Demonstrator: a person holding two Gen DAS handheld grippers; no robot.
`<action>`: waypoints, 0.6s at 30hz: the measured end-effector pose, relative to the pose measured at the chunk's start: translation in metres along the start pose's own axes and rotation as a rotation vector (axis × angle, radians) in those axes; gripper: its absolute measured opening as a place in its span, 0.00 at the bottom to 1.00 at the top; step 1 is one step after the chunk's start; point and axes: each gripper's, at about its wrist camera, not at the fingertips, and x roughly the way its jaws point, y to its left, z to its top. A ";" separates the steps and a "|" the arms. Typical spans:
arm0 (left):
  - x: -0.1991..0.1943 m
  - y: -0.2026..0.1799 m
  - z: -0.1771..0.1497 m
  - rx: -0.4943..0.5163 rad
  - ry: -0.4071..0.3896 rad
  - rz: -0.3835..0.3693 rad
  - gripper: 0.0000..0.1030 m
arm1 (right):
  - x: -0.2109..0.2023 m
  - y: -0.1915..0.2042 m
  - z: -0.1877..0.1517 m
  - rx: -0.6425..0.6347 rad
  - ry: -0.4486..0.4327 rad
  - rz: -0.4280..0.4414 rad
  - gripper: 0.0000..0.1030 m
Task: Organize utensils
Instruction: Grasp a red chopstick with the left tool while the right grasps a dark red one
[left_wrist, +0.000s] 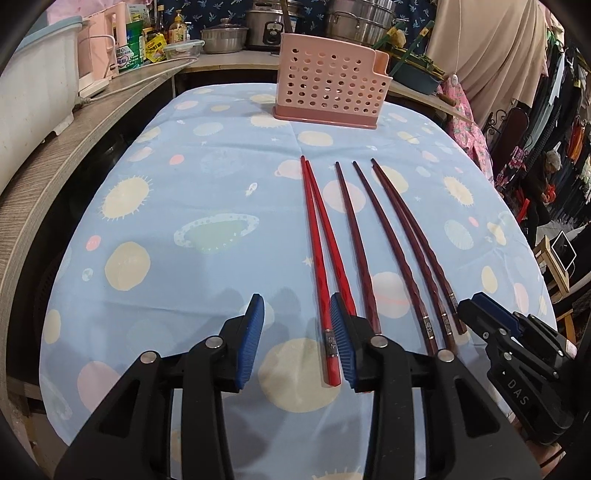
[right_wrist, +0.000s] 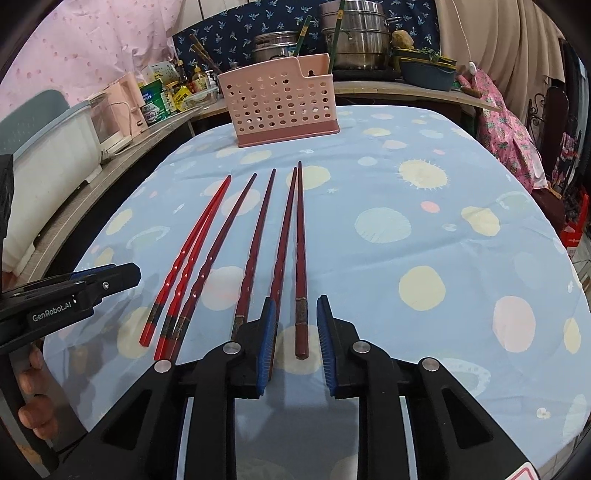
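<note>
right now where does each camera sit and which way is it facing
Left wrist: sits on the left gripper, looks forward over the cloth at the red chopsticks and holder; its own open fingers show, and the right gripper at the right edge.
Right wrist: sits on the right gripper, open around the rightmost dark chopstick; the left gripper and a hand show at left.
Shared: chopsticks, holder, cloth, each other's gripper.

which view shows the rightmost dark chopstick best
Right wrist: the rightmost dark chopstick lies whole between the open fingers. In the left wrist view it is off to the side, its thick end by the right gripper.
</note>
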 end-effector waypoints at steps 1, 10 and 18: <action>0.000 0.000 0.000 0.000 0.002 -0.001 0.34 | 0.001 0.000 0.000 -0.002 0.003 0.001 0.18; 0.005 -0.001 -0.007 0.001 0.026 -0.018 0.35 | 0.009 -0.003 -0.004 -0.001 0.026 -0.009 0.12; 0.005 -0.003 -0.015 0.004 0.034 -0.021 0.50 | 0.010 -0.006 -0.007 0.001 0.023 -0.019 0.07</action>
